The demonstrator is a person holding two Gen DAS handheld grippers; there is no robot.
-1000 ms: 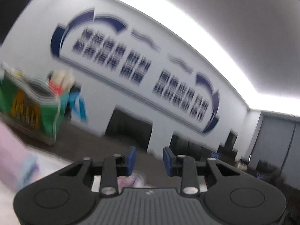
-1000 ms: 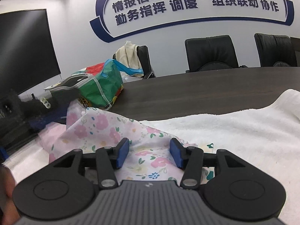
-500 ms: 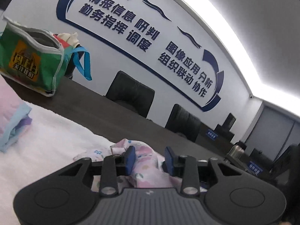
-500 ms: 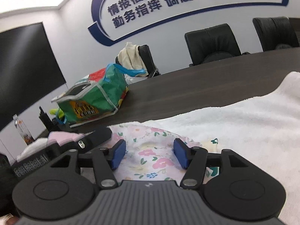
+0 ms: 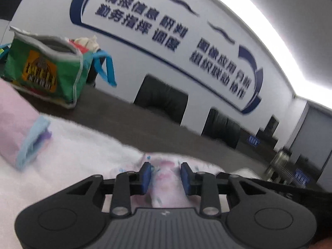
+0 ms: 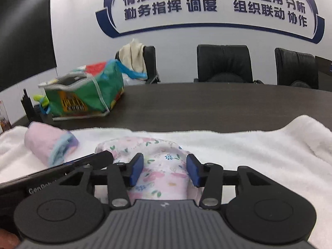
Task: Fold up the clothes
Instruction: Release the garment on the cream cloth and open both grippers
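floral garment (image 6: 164, 166) lying bunched on a white towel (image 6: 259, 151) spread over the dark desk (image 6: 207, 103), near its front edge. right gripper (image 6: 165, 170): fingers apart, having just been closing, with a raised hump of the floral cloth between them; the blue pads flank the hump and do not visibly pinch it. left gripper (image 5: 165, 175): fingers apart with a narrower gap, floral cloth (image 5: 166, 174) between them; the view is blurred, so contact cannot be told, though no clamp shows. seen from the right wrist, the left gripper's dark body lies just beside the right one, at the same end of the garment. a rolled pink garment (image 6: 48, 143) rests on the towel to the left; a green bag (image 6: 83, 95) stands behind it on the desk. step in hand, as judged: taking hold of the floral piece at two neighbouring points. next move calls for both pairs of fingers to close fully on cloth alone, not towel, before lifting.
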